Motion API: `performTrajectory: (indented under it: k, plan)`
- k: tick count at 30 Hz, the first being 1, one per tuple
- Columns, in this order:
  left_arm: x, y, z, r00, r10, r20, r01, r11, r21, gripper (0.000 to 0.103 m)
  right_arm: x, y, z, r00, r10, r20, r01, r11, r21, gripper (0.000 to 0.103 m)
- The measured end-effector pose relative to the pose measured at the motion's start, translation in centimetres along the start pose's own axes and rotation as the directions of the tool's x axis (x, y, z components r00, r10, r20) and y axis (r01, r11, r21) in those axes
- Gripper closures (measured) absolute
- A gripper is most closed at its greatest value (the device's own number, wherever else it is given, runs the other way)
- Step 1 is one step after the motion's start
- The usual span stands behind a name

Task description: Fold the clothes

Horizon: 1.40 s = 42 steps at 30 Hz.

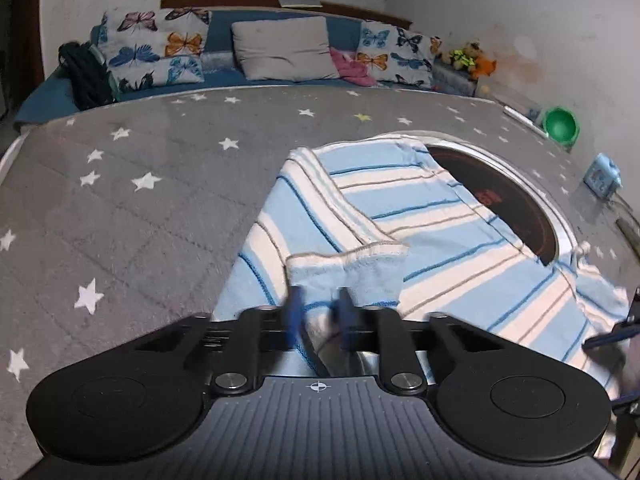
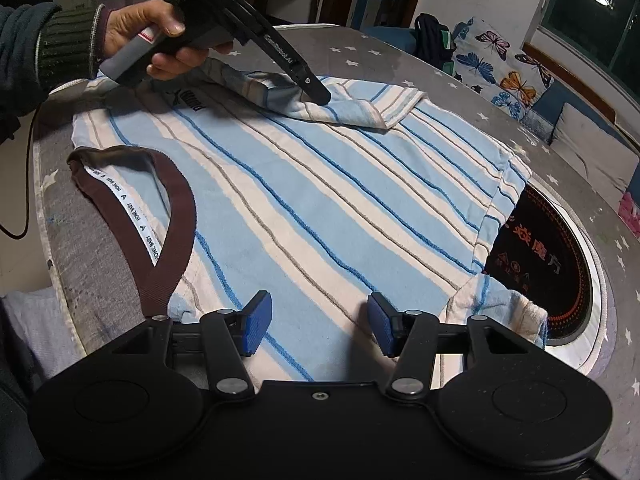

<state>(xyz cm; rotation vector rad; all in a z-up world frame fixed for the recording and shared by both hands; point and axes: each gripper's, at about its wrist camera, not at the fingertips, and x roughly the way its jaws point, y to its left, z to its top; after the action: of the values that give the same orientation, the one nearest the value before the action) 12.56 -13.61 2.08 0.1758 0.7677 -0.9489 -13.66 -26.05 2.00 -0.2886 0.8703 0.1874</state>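
A light blue and white striped shirt (image 2: 304, 200) with a brown collar (image 2: 176, 216) lies flat on the grey star-patterned table. It also shows in the left wrist view (image 1: 440, 240). My left gripper (image 1: 318, 304) is shut on the shirt's sleeve (image 1: 352, 268), held folded over the shirt body; it shows from outside in the right wrist view (image 2: 320, 96). My right gripper (image 2: 318, 326) is open and empty, just above the shirt near the collar side. Its tip shows at the right edge of the left wrist view (image 1: 612, 336).
A round black hotplate (image 2: 548, 264) with a metal rim is set in the table (image 1: 120, 200), partly under the shirt. A green bowl (image 1: 561, 124) and a small blue box (image 1: 604, 176) sit at the table's far right. A sofa with butterfly cushions (image 1: 152, 48) stands behind.
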Motion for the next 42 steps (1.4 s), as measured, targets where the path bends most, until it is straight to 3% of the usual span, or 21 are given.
performTrajectory:
  k: [6,10,13,14,17,20,23,26,27,28,30,31,34,42]
  plan:
    - [-2.8,3.3,1.6,0.979,0.153,0.137,-0.143,0.987,-0.077,0.099,0.1,0.0,0.1,1.000,0.001,-0.001,-0.001,1.000,0.003,0.047]
    - [-3.8,7.3,3.0,0.917,0.344,0.202,-0.316,0.935,-0.161,0.099,0.1,0.1,0.2,1.000,0.001,-0.005,-0.001,1.000,0.006,0.047]
    - [-3.4,10.1,3.5,0.885,0.424,0.191,-0.381,0.897,-0.223,0.099,0.2,0.0,0.3,1.000,0.001,-0.010,-0.001,1.000,0.008,0.047]
    - [-3.0,10.8,3.6,0.865,0.466,0.185,-0.424,0.878,-0.222,0.099,0.2,0.0,0.3,1.000,0.002,-0.011,-0.002,1.000,0.007,0.047]
    - [-1.4,12.5,3.4,0.850,0.511,0.126,-0.480,0.851,-0.214,0.099,0.3,-0.1,0.3,1.000,0.001,-0.016,-0.001,1.000,0.007,0.046]
    - [-0.3,13.4,2.9,0.847,0.527,0.066,-0.505,0.837,-0.209,0.099,0.3,-0.2,0.3,1.000,-0.002,-0.019,0.002,1.000,0.007,0.043]
    - [-1.1,13.4,2.7,0.853,0.516,0.075,-0.489,0.842,-0.227,0.097,0.4,-0.3,0.2,1.000,-0.006,-0.021,0.006,1.000,0.006,0.042]
    - [-3.1,12.6,2.6,0.858,0.502,0.106,-0.466,0.849,-0.248,0.087,0.3,-0.2,0.3,1.000,-0.008,-0.019,0.008,1.000,0.007,0.042]
    - [-3.4,12.5,2.5,0.864,0.490,0.113,-0.453,0.856,-0.249,0.084,0.2,-0.1,0.3,1.000,-0.008,-0.013,0.008,1.000,0.009,0.042]
    - [-4.7,11.5,2.3,0.883,0.448,0.137,-0.409,0.880,-0.241,0.083,0.1,0.0,0.3,1.000,-0.008,-0.008,0.008,1.000,0.010,0.042]
    - [-5.6,10.1,1.9,0.897,0.412,0.159,-0.376,0.902,-0.214,0.083,0.1,0.3,0.3,1.000,-0.007,-0.002,0.007,1.000,0.010,0.042]
    - [-6.2,8.8,1.5,0.915,0.365,0.172,-0.334,0.924,-0.185,0.083,0.2,0.4,0.3,1.000,-0.011,0.002,0.011,1.000,0.012,0.042]
    - [-6.1,6.7,0.5,0.947,0.278,0.158,-0.256,0.955,-0.148,0.083,0.0,0.5,0.3,1.000,-0.006,0.012,0.006,1.000,0.031,0.042]
    - [-1.6,6.1,-1.4,0.949,0.311,0.047,-0.303,0.944,-0.133,0.083,-0.9,-0.3,-1.3,0.999,-0.038,0.003,0.038,0.993,0.109,0.042]
